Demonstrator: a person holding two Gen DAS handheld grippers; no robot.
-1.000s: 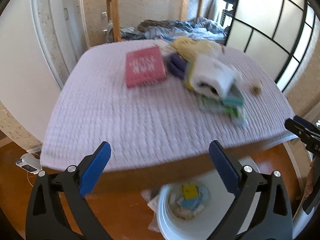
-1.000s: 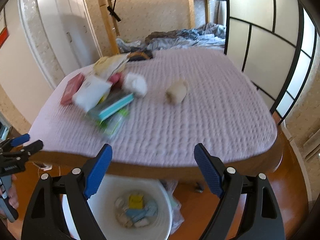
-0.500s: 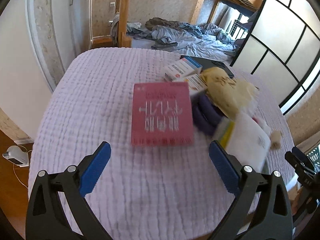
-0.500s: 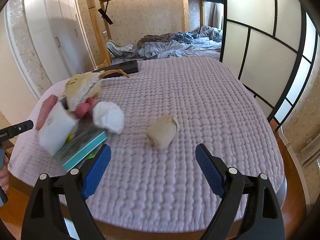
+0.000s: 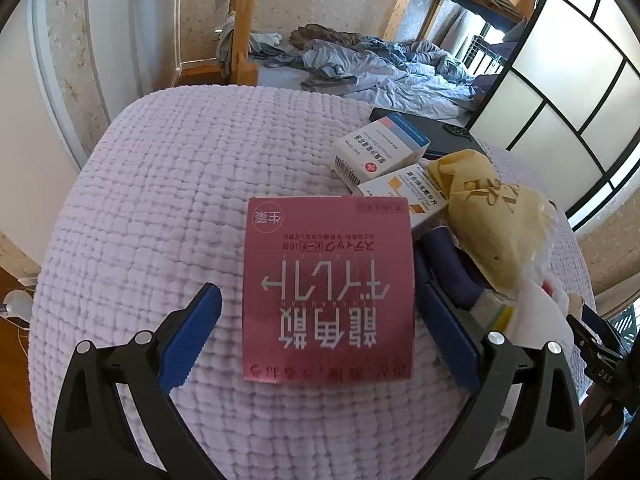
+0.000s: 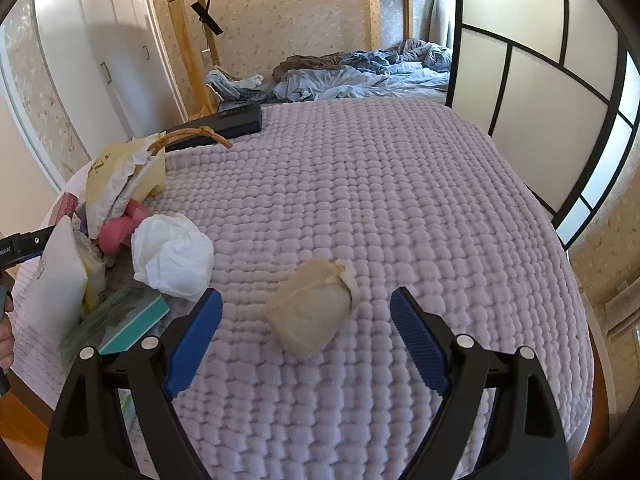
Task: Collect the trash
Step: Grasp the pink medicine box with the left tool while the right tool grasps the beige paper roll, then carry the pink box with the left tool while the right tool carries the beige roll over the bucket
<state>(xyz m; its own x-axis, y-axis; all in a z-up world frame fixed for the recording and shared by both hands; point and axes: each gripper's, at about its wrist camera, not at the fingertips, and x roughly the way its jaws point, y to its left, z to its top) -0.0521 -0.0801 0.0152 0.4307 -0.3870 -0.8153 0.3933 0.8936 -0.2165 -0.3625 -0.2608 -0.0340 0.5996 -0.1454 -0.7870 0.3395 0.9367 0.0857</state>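
Observation:
A flat pink box (image 5: 328, 292) with white lettering lies on the lilac quilted cover (image 5: 160, 200). My left gripper (image 5: 318, 294) hovers over it, open, one blue finger on each side and neither pad touching. A beige crumpled wad (image 6: 310, 318) lies between the fingertips of my right gripper (image 6: 307, 298). Its jaws are closing, with the pads still apart from the wad. A white crumpled tissue (image 6: 174, 258) sits left of the wad.
A heap right of the pink box holds two white medicine boxes (image 5: 378, 150), a yellow paper bag (image 5: 500, 224), a teal box (image 6: 124, 320) and a pink object (image 6: 120, 228). A black flat case (image 6: 228, 122) lies behind. An unmade bed and sliding panels stand beyond.
Both grippers moved forward from the table's near edge to over the cover. The white bin on the floor dropped out of view. The pink box and the beige wad now lie between the fingers.

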